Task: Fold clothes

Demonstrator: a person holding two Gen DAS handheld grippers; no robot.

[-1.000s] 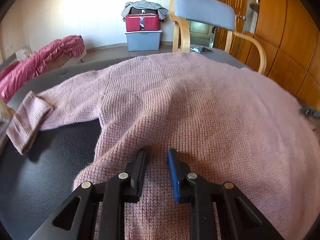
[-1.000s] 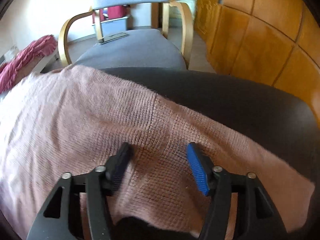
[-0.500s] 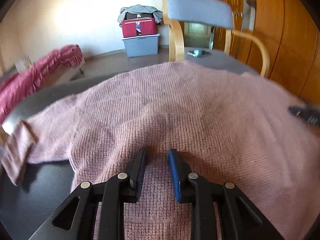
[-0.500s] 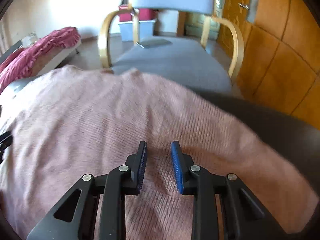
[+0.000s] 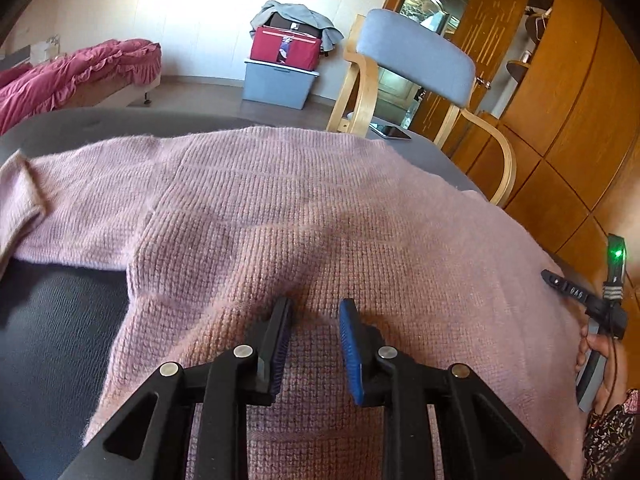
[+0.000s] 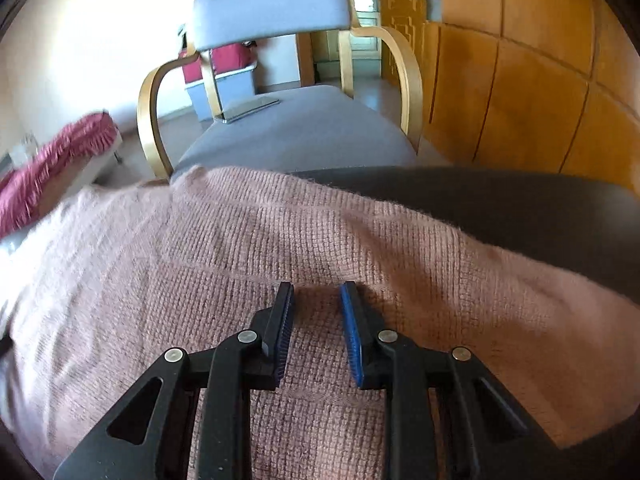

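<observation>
A pink knit sweater (image 5: 320,208) lies spread on a dark table (image 5: 52,320), one sleeve with its cuff (image 5: 20,192) stretched out to the left. My left gripper (image 5: 316,304) sits at the sweater's near edge, its pads pinching a raised fold of knit. In the right wrist view the sweater (image 6: 200,260) fills the lower half. There my right gripper (image 6: 318,288) has its jaws closing on a ridge of knit between the pads. The right gripper's body and the hand (image 5: 600,352) holding it show at the left view's right edge.
A grey armchair (image 6: 272,4) with bent wooden arms stands just beyond the table's far edge, a phone (image 6: 248,110) on its seat. Wooden cabinets (image 5: 560,120) line the right. A bed with a red cover (image 5: 72,76) and a storage box (image 5: 276,84) stand farther back.
My right gripper's jaws went from wide apart to narrow on the knit, and it slid left across the sweater. The left gripper rolled and shifted; the sleeve now lies flatter.
</observation>
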